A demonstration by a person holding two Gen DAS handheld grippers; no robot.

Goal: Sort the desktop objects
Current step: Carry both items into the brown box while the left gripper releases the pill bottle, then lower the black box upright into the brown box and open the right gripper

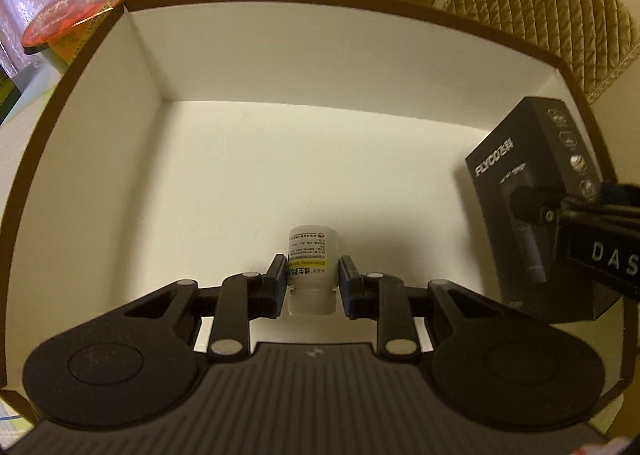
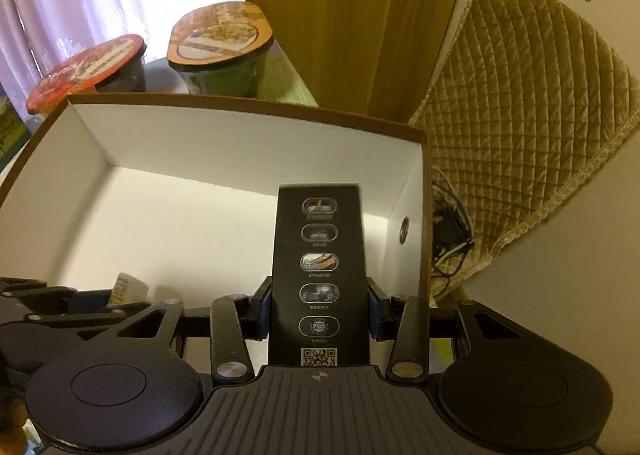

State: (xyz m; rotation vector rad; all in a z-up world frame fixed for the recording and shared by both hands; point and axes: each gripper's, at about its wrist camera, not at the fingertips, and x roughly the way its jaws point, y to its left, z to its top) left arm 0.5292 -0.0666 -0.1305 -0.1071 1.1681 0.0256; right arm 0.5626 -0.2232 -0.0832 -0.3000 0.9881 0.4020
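White box (image 1: 280, 159) interior, left jaws clamp small bottle (image 1: 311, 255), right jaws clamp black carton (image 2: 320, 255)

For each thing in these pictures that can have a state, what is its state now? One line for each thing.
left gripper: shut on the small white bottle.
small white bottle: held over the box floor, cap end toward the camera.
right gripper: shut on the black carton.
black carton: closed, held over the box.
white box: open on top.
two noodle cups: lids sealed.
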